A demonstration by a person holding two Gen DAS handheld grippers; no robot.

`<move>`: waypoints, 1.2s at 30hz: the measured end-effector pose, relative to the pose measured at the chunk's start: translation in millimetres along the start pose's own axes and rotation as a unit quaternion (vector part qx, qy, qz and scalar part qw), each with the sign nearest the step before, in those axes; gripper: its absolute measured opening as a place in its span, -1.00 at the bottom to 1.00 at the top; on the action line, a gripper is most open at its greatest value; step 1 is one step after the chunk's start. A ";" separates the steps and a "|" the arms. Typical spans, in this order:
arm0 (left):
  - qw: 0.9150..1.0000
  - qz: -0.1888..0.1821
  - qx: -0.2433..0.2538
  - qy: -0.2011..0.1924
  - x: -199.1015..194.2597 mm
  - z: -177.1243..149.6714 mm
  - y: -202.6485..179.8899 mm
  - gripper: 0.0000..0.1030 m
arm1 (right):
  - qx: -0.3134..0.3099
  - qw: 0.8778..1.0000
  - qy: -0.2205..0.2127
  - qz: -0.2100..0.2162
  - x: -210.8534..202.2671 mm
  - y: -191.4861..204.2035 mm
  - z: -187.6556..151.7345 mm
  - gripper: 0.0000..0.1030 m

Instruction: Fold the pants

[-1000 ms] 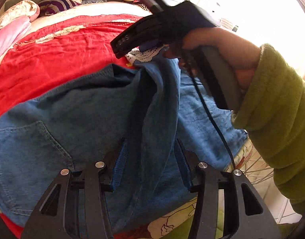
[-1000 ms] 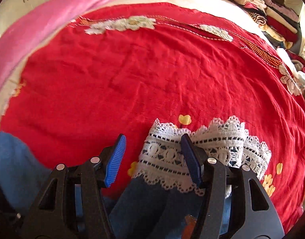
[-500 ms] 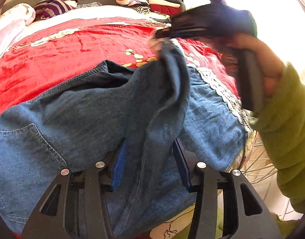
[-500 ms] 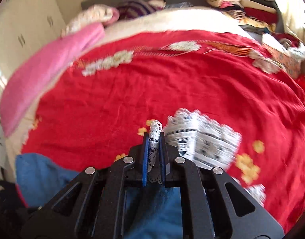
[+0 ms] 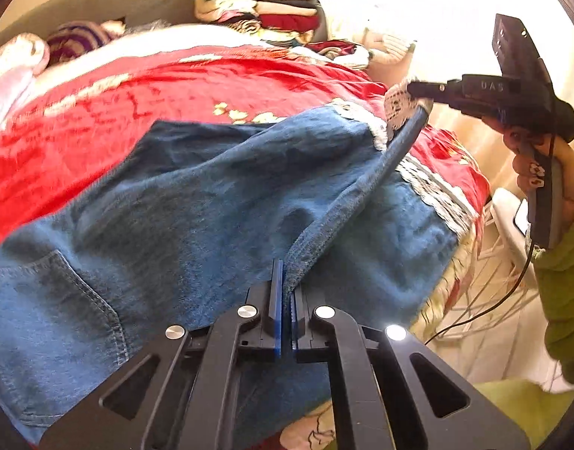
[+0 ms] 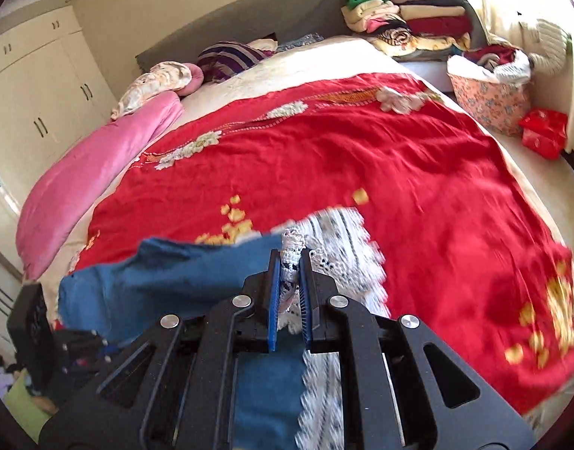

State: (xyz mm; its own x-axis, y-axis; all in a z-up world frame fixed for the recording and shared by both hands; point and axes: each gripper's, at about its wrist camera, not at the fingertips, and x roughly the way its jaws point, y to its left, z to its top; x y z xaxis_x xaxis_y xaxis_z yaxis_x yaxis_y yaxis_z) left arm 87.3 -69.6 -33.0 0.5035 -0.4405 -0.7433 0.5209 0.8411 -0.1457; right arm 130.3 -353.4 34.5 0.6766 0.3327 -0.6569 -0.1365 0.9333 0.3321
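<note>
Both tools have just closed: left tool (image 5: pixel 285 292) now clamps a denim seam of the pants (image 5: pixel 197 202), while right tool (image 6: pixel 289 281) has swung aside, clenching the lace hem (image 6: pixel 292 247) and stretching the fold taut. Pants lie at the bed's near edge on the red bedspread (image 6: pixel 380 157), which spreads open beyond. Farther off, a pink quilt (image 6: pixel 88 176) lines one side, a laundry basket (image 6: pixel 489 101) and stacked clothes (image 6: pixel 410 18) the far corner.

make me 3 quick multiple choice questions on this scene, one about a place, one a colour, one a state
1. Where do the pants lie?
A on a red bedspread
B in a basket
C on the floor

2. What colour is the trim at the leg hem?
A black
B white
C yellow

3. How is the left gripper?
A wide open
B shut on the pants
C out of view

Key: 1 A, denim spreads over the red bedspread. 2 B, white lace hem sits in the right gripper. 3 B, its pads pinch a denim seam.
</note>
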 end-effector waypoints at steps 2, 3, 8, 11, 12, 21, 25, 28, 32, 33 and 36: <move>1.000 0.005 0.019 -0.008 -7.8 -1.6 -6.2 -0.96 | 0.010 1.000 0.002 0.005 -8.0 -8.5 -10.7 -0.90; 1.000 0.006 0.027 -0.010 -11.0 -2.5 -9.0 -0.96 | 0.013 1.000 0.001 0.007 -11.9 -11.8 -15.4 -0.90; 0.999 0.013 0.053 -0.002 -15.7 -8.1 -18.8 -0.96 | 0.036 0.999 0.016 0.010 -23.5 -26.8 -51.5 -0.90; 0.998 0.014 0.058 0.007 -11.8 -11.6 -21.5 -0.95 | 0.051 0.998 0.026 0.011 -24.0 -36.1 -68.9 -0.90; 0.998 0.014 0.059 0.008 -11.4 -13.2 -22.5 -0.95 | 0.060 0.998 0.030 0.011 -23.1 -39.9 -73.8 -0.90; 0.997 0.020 0.068 0.021 -6.9 -17.9 -27.9 -0.95 | 0.076 0.996 0.038 0.010 -29.9 -45.2 -95.9 -0.90; 0.997 0.019 0.074 0.028 -3.0 -20.9 -32.4 -0.94 | 0.072 0.997 0.040 0.007 -33.0 -49.2 -102.2 -0.90; 0.996 0.022 0.074 0.041 3.0 -23.4 -33.0 -0.89 | 0.073 0.996 0.046 0.002 -29.2 -52.6 -108.9 -0.90; 0.996 0.023 0.077 0.049 6.7 -24.7 -34.5 -0.89 | 0.075 0.996 0.051 0.000 -26.8 -55.0 -112.8 -0.89; 0.995 0.023 0.077 0.050 7.2 -25.3 -34.7 -0.89 | 0.075 0.996 0.052 0.000 -27.4 -55.2 -113.6 -0.89; 0.995 0.022 0.076 0.053 8.9 -26.7 -33.6 -0.88 | 0.071 0.996 0.051 -0.002 -31.1 -57.0 -115.3 -0.80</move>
State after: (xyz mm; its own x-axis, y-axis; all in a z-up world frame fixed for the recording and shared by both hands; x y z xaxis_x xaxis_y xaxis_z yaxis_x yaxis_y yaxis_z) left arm 56.0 -93.4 -52.1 0.4561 -0.3624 -0.8128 0.6021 0.7982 -0.0180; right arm 33.6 -401.5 -42.0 0.5996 0.3483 -0.7205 -0.0252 0.9081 0.4180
